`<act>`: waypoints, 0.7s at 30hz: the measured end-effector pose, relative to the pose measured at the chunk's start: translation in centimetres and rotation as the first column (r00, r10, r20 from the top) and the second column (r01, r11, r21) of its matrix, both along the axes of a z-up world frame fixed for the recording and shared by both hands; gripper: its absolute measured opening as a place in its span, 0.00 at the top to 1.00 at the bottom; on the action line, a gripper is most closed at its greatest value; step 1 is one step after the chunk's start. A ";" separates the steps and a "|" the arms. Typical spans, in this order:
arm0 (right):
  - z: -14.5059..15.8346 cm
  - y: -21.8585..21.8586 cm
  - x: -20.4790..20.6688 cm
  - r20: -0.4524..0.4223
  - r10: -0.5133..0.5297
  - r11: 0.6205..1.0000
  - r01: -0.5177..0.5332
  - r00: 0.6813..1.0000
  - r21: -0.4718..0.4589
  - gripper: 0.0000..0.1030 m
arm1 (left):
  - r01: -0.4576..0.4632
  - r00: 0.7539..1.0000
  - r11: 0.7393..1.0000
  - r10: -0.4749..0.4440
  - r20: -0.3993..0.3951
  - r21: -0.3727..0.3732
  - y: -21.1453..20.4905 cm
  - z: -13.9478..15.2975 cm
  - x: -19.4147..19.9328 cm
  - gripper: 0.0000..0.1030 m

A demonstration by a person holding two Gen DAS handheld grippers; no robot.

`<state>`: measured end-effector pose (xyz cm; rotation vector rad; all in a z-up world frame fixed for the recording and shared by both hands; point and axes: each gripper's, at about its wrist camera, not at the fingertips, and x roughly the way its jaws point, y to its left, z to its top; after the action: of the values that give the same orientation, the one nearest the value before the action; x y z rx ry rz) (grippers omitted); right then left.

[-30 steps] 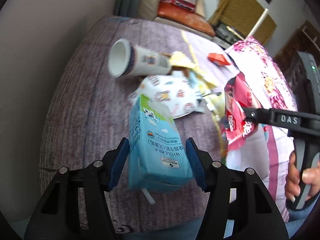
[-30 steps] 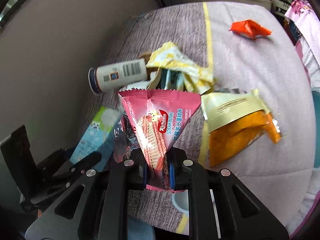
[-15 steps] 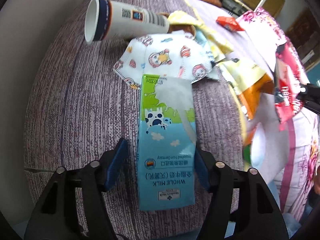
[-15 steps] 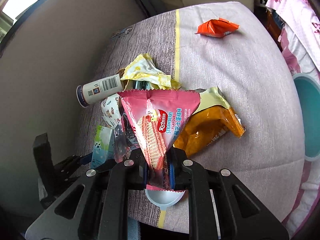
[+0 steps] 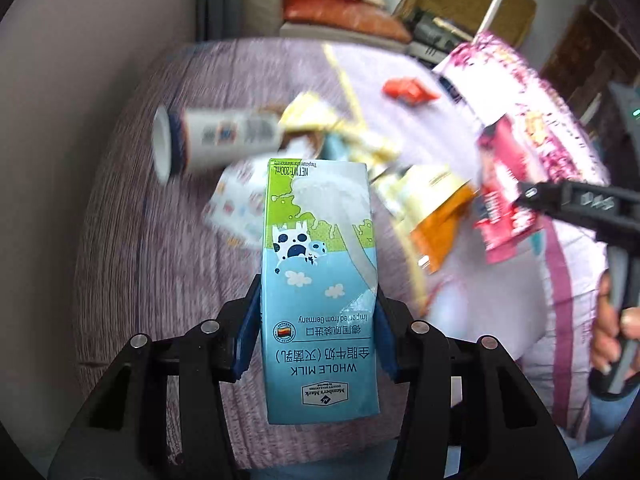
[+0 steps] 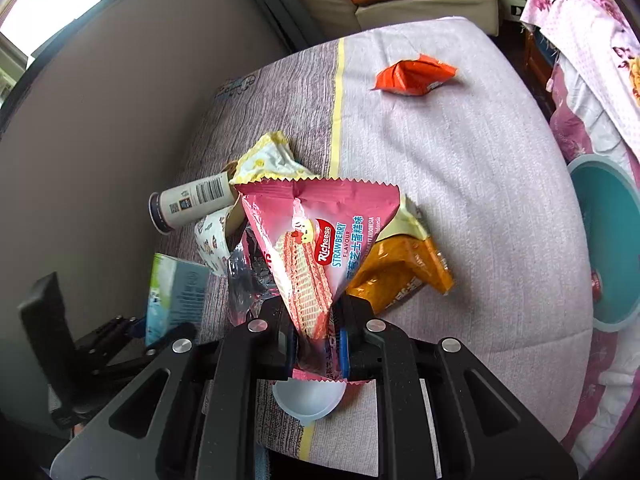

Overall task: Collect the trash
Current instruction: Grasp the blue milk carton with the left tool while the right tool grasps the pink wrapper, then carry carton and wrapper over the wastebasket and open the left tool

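Blue pads of our left gripper [image 5: 318,332] pinch a milk carton [image 5: 318,280], raised above the bed [image 5: 128,248] with its print upside down. Our right gripper [image 6: 318,338] has its jaws pressed onto the narrow end of a pink wafer wrapper [image 6: 316,240], also held off the bed. Only the right view shows a teal bin [image 6: 608,240] at the bed's right edge and a pale scoop [image 6: 308,400] beneath the jaws. The left view is blurred, yet it alone shows the hand [image 5: 612,340] on the right gripper's handle. Both show the cup [image 6: 192,204], orange pouch [image 6: 400,276] and red packet [image 6: 414,76] lying on the bed.
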<state>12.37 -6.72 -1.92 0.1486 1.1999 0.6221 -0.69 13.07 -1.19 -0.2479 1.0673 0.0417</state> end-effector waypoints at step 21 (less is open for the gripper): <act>1.9 -19.5 3.7 0.114 -0.372 0.928 0.373 0.921 0.017 0.86 | 0.332 0.943 0.943 -0.332 0.028 -0.019 -17.3 2.6 13.2 0.51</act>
<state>16.08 -26.22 -0.04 0.3253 1.0253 0.2880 12.54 -4.19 1.41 -0.0860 1.0742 -0.2769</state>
